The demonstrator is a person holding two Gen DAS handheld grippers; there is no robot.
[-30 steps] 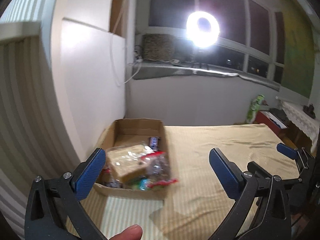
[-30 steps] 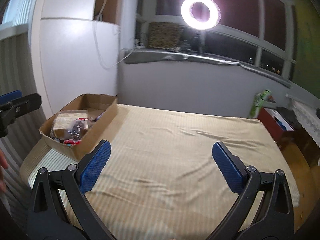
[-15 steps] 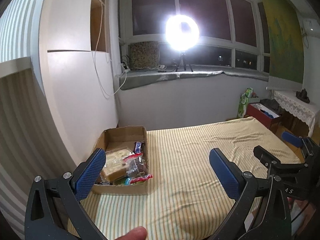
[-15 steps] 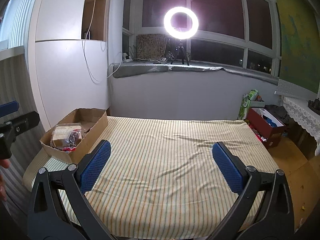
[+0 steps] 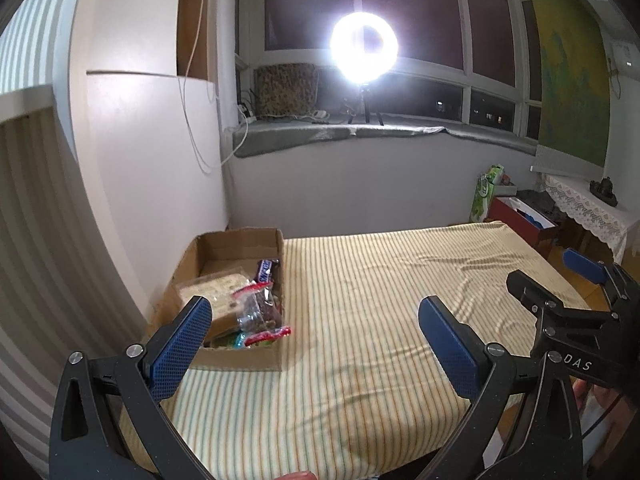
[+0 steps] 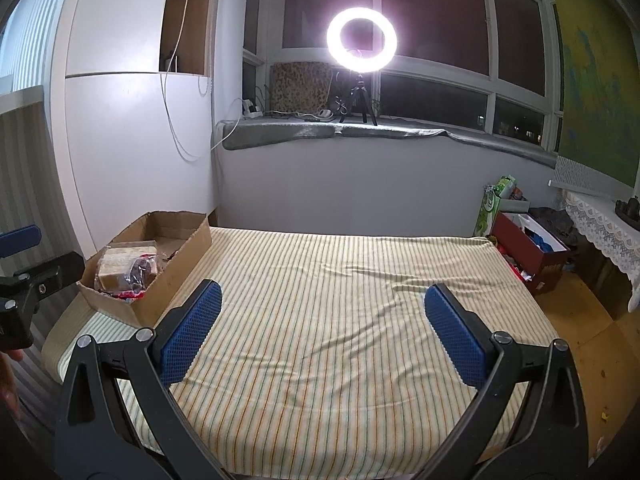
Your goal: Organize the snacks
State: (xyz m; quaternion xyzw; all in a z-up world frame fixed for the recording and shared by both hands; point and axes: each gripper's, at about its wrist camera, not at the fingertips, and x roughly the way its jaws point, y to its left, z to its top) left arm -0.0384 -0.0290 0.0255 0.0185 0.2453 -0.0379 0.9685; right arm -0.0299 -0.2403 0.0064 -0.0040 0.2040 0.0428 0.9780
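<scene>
A cardboard box [image 5: 236,240] sits at the left edge of a striped bed [image 5: 380,320], next to the white cabinet. It holds several snacks: a tan packet [image 5: 218,292], a clear bag of dark sweets [image 5: 260,308] and a Snickers bar [image 5: 266,270]. The box also shows in the right wrist view [image 6: 180,240]. My left gripper [image 5: 316,336] is open and empty, held above the bed's near side, right of the box. My right gripper [image 6: 322,328] is open and empty over the middle of the bed; it shows at the right in the left wrist view [image 5: 576,280].
A white cabinet [image 5: 152,160] stands left of the bed. A lit ring light [image 5: 364,46] on a tripod stands on the windowsill. A red box [image 6: 528,252] and a green bag [image 6: 492,204] sit on the floor at the right, beside a lace-covered table [image 6: 600,220].
Both grippers stay open and empty. The left view has come closer to the box and bed again after pulling back; the right view has barely shifted.
</scene>
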